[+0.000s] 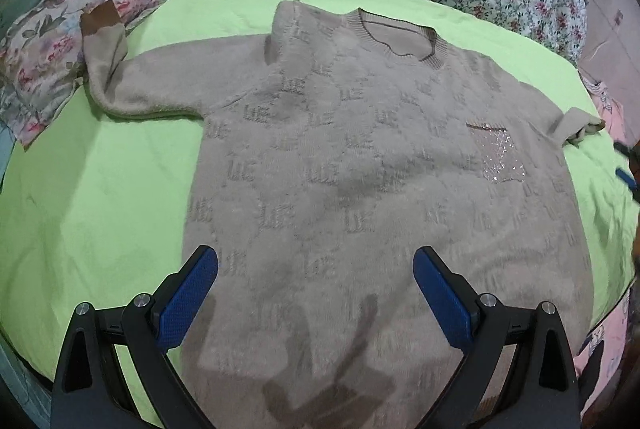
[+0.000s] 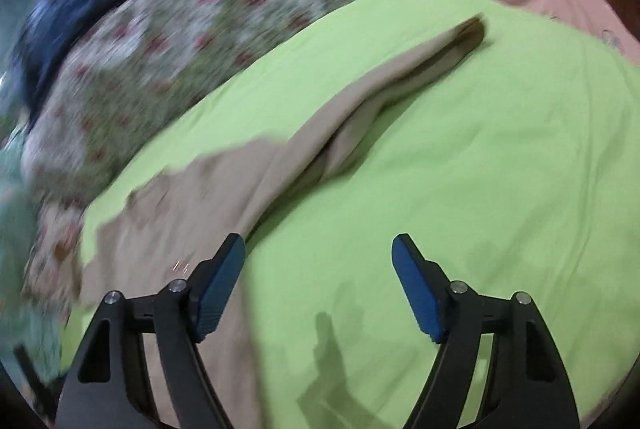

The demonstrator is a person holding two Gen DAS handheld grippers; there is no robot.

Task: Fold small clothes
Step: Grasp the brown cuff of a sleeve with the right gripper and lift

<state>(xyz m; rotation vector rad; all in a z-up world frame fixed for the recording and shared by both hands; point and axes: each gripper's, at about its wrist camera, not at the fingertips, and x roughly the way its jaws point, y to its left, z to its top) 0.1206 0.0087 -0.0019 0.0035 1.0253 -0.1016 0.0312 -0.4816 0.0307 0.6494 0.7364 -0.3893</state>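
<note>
A beige fuzzy knitted sweater (image 1: 360, 157) with a woven letter pattern is being shown lying flat, front up, on a lime-green bed sheet (image 1: 100, 197). Its left-hand sleeve (image 1: 116, 85) is stretching toward nine o'clock and bending up at the cuff, beside a floral pillow (image 1: 44, 57). A sequinned chest pocket (image 1: 496, 153) is glinting at three o'clock. The left hand-held gripper (image 1: 316, 269) is being held over the hem at six o'clock, jaws wide apart and gripping nothing. In the blurred right wrist view, the right hand-held gripper (image 2: 318, 261) is likewise being held open and empty, the other sleeve (image 2: 400, 85) running toward one o'clock.
</note>
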